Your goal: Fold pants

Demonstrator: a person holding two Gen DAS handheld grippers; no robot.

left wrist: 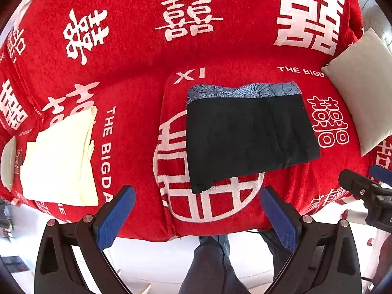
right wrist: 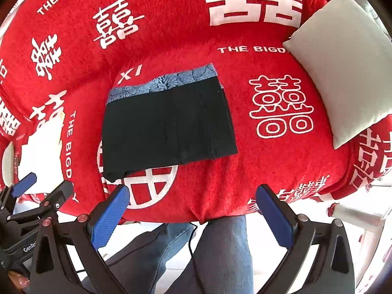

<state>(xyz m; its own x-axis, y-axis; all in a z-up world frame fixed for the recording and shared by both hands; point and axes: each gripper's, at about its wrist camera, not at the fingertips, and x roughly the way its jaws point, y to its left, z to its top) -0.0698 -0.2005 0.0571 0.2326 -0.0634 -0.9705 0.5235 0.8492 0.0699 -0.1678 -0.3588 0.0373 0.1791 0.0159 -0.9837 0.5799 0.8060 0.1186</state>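
Already the black pants lie as a compact rectangle on the sofa; both grippers' jaws gape empty, whether folding continues is unclear

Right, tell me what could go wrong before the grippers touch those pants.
1. The black pants with the blue patterned waistband have a bunched near-left corner; folding now may trap it.
2. The soft red blanket-covered sofa could get pinched along with the cloth.
3. The pale yellow folded cloth lies close by.

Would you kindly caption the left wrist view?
Open left gripper hovers before black pants lying flat on a red sofa cover.
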